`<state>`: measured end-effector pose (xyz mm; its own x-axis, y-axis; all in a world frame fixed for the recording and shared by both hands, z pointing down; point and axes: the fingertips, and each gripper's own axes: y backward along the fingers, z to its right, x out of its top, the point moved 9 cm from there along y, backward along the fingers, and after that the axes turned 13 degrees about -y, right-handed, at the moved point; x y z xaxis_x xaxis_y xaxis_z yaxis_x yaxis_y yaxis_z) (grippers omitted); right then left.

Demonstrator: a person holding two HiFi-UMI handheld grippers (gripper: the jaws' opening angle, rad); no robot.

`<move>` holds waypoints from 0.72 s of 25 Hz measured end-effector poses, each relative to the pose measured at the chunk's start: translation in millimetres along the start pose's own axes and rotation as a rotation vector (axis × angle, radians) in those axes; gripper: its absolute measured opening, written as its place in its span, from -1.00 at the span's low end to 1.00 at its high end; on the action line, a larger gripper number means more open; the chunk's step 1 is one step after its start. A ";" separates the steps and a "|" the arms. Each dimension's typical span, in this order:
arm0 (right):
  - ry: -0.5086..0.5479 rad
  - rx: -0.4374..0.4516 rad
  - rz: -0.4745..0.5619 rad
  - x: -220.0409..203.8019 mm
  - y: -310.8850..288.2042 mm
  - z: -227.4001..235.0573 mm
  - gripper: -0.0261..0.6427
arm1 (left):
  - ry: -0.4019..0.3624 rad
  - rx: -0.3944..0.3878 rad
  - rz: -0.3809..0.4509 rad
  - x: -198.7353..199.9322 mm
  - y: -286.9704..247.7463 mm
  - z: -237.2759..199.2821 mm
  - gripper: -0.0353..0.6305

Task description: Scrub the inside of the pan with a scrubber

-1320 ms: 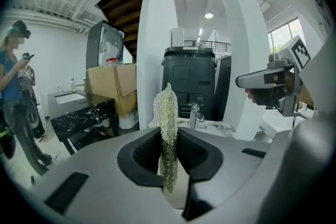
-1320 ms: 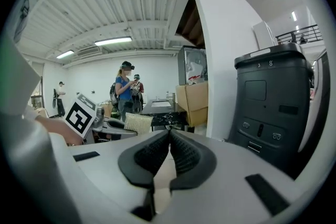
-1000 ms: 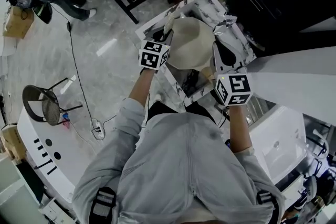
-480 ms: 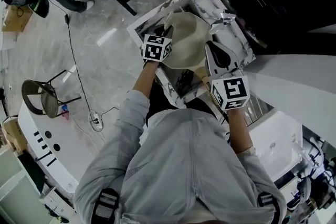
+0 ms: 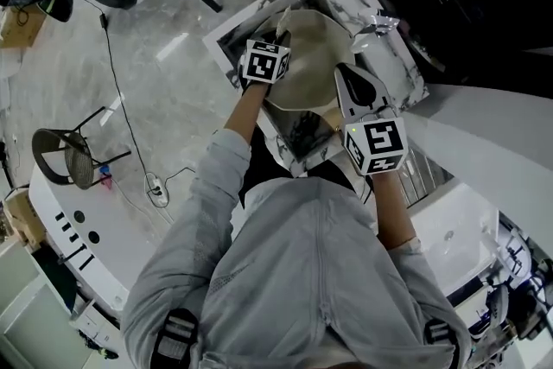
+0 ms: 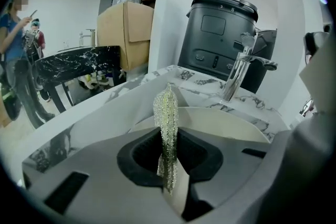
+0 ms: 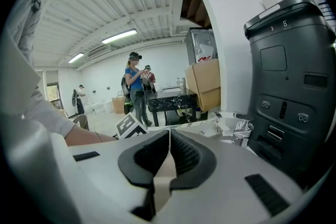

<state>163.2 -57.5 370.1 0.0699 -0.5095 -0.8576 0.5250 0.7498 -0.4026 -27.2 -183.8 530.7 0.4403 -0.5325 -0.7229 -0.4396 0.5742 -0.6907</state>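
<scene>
My left tool (image 6: 167, 140) is clamped on the silvery mesh scrubber (image 6: 166, 108). The cream round pan (image 5: 313, 65) sits in the marbled sink (image 5: 394, 65). My right tool (image 7: 169, 150) is pinched shut on nothing I can see. I'd press firmly and go in small circles, rim to centre.

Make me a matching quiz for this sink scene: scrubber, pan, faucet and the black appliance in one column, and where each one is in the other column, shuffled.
Things:
1. scrubber
2. pan
3. faucet
4. black appliance

Places:
A. upright at the far edge of the marbled sink
B. behind the faucet
C. clamped in the fingers of the left gripper
D. lying inside the sink

Pairs: 1-C, 2-D, 3-A, 4-B.
</scene>
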 end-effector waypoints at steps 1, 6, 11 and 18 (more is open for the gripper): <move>-0.006 -0.006 -0.013 -2.0 -4.0 2.5 -0.82 | 0.003 -0.002 -0.012 -1.0 -5.5 -0.1 -0.70; -0.039 -0.021 -0.058 -10.6 -20.8 14.4 -0.82 | 0.021 -0.024 -0.066 -7.5 -30.6 0.3 -0.70; -0.061 -0.027 -0.080 -17.4 -26.7 25.4 -0.82 | 0.053 0.009 -0.066 -9.6 -47.8 -3.5 -0.70; -0.110 -0.045 -0.137 -32.8 -38.3 39.6 -0.82 | 0.045 -0.014 -0.053 -4.3 -70.9 3.2 -0.70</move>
<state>174.3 -86.2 426.3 0.0936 -0.6494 -0.7547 0.4980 0.6869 -0.5293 4.7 -220.2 582.8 0.4275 -0.5896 -0.6853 -0.4278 0.5358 -0.7279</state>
